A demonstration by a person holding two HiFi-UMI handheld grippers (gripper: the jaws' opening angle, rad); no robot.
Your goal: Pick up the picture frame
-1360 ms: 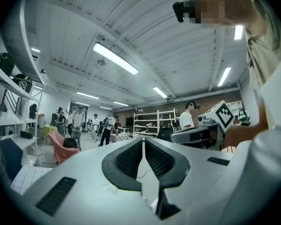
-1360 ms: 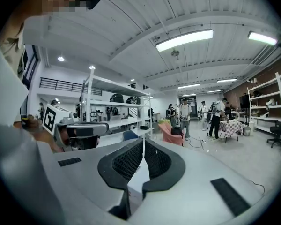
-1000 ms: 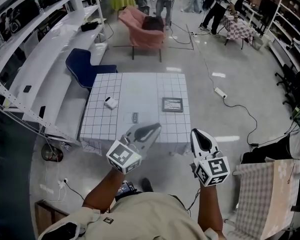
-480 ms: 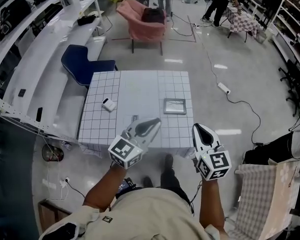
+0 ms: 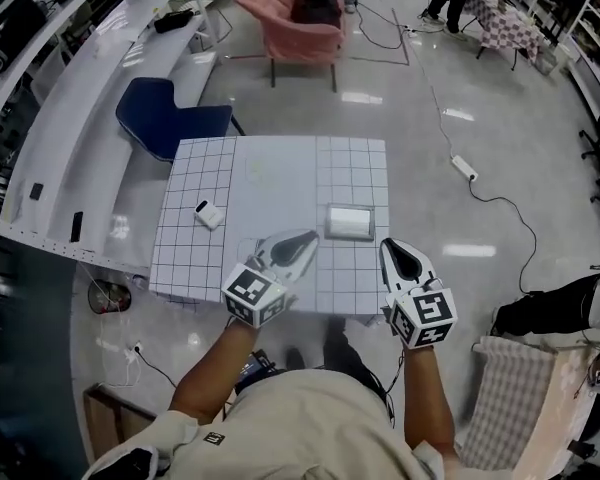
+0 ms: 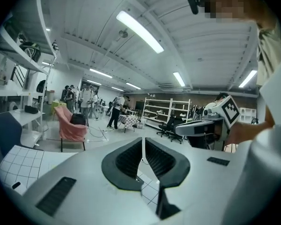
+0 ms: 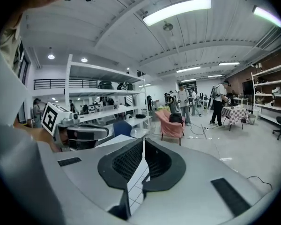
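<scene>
My left gripper [image 5: 302,241]: jaws pressed together, nothing between them; held over near edge of table [image 5: 270,173]. My right gripper [image 5: 393,251]: jaws pressed together, empty; at table's near right corner. Target, picture frame [image 5: 349,222]: flat on table's right half, just beyond both gripper tips, touching neither. Other item, small white box [image 5: 209,213]: table's left half, well apart from picture frame.

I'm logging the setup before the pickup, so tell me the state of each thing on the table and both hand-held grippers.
Picture frame: lying flat on the table, not held.
Small white box: lying flat near the table's left side, untouched.
Left hand-held gripper: shut, empty.
Right hand-held gripper: shut, empty.
</scene>
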